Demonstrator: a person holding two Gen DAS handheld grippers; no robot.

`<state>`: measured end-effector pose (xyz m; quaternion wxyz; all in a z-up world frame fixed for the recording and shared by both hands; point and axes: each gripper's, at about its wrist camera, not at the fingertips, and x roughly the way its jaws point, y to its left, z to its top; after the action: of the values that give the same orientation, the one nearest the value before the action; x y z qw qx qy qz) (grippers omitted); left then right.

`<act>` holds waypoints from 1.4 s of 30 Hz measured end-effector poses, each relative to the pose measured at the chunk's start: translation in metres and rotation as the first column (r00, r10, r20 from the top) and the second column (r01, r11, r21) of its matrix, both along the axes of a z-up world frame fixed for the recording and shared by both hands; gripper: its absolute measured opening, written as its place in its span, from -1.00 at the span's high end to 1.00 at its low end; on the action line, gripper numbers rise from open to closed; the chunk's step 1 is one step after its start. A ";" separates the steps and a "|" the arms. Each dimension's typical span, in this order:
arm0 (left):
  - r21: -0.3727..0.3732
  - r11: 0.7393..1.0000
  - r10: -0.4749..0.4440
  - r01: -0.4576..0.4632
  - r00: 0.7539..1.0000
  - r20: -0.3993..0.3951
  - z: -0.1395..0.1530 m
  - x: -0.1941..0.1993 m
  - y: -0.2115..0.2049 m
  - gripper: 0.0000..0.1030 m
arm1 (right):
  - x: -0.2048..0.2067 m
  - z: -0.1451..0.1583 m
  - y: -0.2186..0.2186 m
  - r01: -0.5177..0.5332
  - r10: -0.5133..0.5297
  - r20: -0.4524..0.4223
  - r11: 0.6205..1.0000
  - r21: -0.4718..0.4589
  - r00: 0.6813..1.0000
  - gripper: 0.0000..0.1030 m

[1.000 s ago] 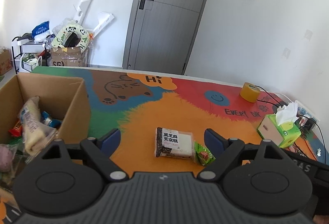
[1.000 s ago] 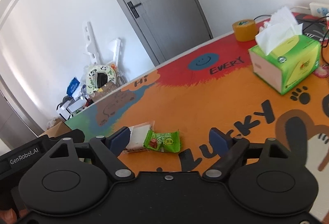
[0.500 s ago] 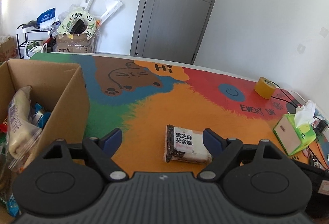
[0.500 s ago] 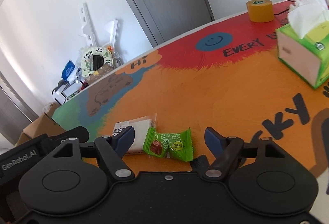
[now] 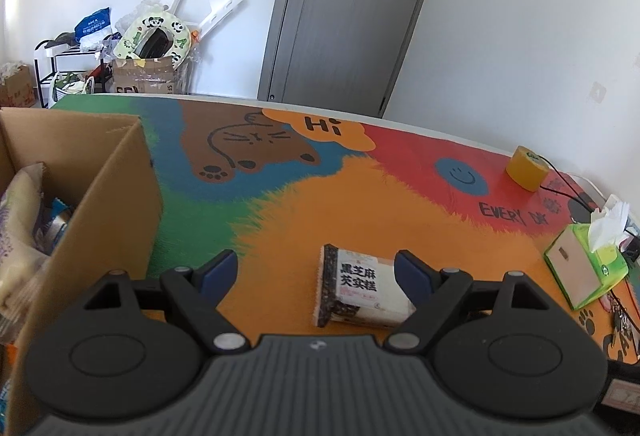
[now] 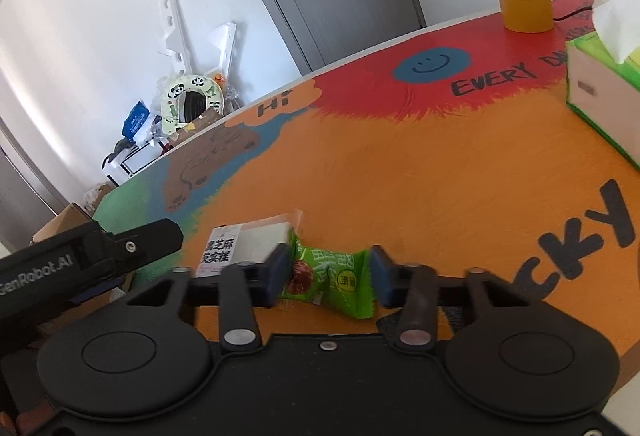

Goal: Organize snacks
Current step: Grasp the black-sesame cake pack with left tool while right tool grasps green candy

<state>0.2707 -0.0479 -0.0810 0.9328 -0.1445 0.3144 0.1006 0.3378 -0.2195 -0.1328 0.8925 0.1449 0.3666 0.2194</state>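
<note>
The right tool (image 6: 330,272) is closing on the green candy (image 6: 328,278), pads at its wrapper ends; crinkly film could slip free. The left tool (image 5: 316,272) gapes wide around the cake pack (image 5: 358,288). Box (image 5: 120,196) at nine o'clock; colourful counter (image 5: 304,208), tissues (image 5: 588,260) at two, door (image 5: 348,16) at twelve.

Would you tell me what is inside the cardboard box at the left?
The cardboard box holds a pale crinkled snack bag and a blue packet beside it; the box wall hides whatever lies lower.
</note>
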 end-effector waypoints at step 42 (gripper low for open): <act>0.083 0.987 -0.131 0.136 0.989 -0.067 -0.041 0.033 -0.037 -0.38 | -0.009 -0.003 -0.054 0.100 -0.096 0.048 0.990 -0.099 0.994 -0.68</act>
<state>0.3040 -0.0845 -0.1223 0.9328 -0.0792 0.3470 0.0559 0.3284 -0.2734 -0.1360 0.9160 0.1126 0.3504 0.1595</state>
